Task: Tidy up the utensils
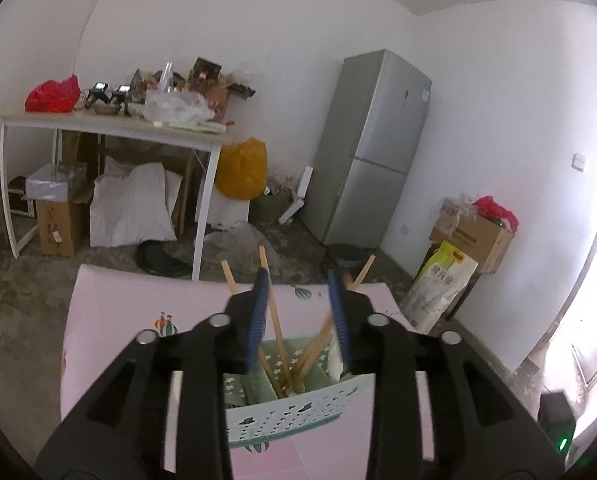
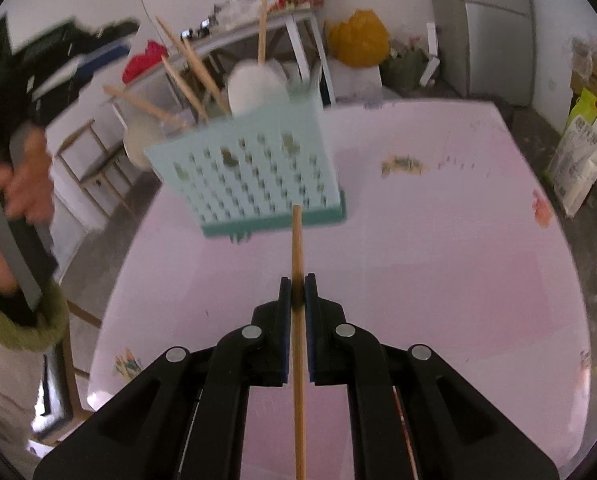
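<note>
Right gripper (image 2: 297, 284) was clamped on a single wooden chopstick (image 2: 297, 240), pinched mid-shaft, tip pointing at the teal perforated holder (image 2: 250, 176) on the pink worktop (image 2: 438, 260). Left gripper (image 1: 300, 280) stood apart above the holder, holding nothing; chopsticks in holder (image 1: 276, 320) rose between its jaws. Chopstick looked light, stiff, smooth, so likely to pivot in the pads. Better gripped nearer the middle, fed in tip-down.
</note>
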{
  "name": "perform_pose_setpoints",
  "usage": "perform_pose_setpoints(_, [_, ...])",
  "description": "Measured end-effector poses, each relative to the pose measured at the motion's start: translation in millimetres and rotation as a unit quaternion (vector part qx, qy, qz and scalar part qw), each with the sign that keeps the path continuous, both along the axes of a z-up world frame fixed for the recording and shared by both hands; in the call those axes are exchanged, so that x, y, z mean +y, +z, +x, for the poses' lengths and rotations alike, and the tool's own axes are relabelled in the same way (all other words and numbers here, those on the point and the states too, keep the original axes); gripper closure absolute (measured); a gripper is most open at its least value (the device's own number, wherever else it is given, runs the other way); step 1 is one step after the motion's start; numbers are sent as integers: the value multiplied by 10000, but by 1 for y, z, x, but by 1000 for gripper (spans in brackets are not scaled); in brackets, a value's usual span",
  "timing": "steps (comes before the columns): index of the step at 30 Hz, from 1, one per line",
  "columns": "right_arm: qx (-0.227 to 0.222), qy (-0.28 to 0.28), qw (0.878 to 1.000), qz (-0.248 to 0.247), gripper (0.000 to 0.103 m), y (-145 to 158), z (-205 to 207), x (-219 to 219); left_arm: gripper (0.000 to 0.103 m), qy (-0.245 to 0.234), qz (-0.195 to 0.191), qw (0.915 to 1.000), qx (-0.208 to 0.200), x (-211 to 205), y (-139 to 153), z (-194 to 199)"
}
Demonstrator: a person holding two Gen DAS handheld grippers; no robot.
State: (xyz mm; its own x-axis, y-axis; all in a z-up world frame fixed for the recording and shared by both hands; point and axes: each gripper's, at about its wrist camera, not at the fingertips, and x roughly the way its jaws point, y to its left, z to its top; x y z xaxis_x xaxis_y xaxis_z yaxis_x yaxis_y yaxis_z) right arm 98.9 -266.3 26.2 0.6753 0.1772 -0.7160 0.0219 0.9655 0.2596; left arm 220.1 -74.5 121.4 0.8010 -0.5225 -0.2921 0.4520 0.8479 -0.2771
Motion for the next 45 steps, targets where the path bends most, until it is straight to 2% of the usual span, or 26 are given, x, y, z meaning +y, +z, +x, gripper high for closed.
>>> perform_pose_setpoints(4, [-443,12,9990,-10,96,36,5,-5,54,63,-85,9997,-201,20,7,-24])
perform_pose_setpoints(9, [-1185,204,9927,123,97,93,23,-7,45,286,-137,9991,-268,52,1,-54])
perform_pose_setpoints(16, [-2025,597,9774,144,98,161,52,9,42,709,-144,9974,61,96,-23,-77])
perform_pose_setpoints(17, [-2078,630,9761,109,101,166,54,11,42,777,-126,9968,108,102,-27,-79])
perform_pose_setpoints(22, [-2322,755,9697,-7,101,194,70,21,42,967,-197,9947,272,121,-38,-81])
perform_pose_setpoints(26, [-2367,731,9688,-23,101,202,76,25,42,1064,-214,9935,336,127,-44,-82])
perform_pose_setpoints(30, [-2198,682,9731,-40,101,190,65,22,42,1140,-130,9923,461,132,-54,-83])
perform_pose_setpoints(33, [-1759,629,9824,-33,99,162,59,10,42,1107,-81,9915,685,131,-66,-81])
perform_pose_setpoints(34, [-1473,575,9874,67,97,145,58,2,42,1095,-51,9911,761,130,-71,-82])
perform_pose_setpoints(36, [-864,626,9938,328,83,108,56,-9,42,1043,5,9905,892,128,-79,-83])
perform_pose_setpoints(37, [-491,676,9957,393,79,84,54,-11,42,1023,31,9902,951,127,-83,-83])
perform_pose_setpoints(39, [219,776,9967,-14,74,36,47,-5,42,988,77,9895,1055,124,-89,-83])
perform_pose_setpoints(41, [773,1025,9914,-271,73,-6,37,4,42,964,123,9891,1108,122,-93,-84])
perform_pose_setpoints(43, [1135,1188,9854,-453,73,-35,33,12,42,956,151,9887,1147,120,-96,-84])
perform_pose_setpoints(45, [1243,1327,9814,-618,73,-53,32,19,42,963,187,9880,1195,116,-99,-85])
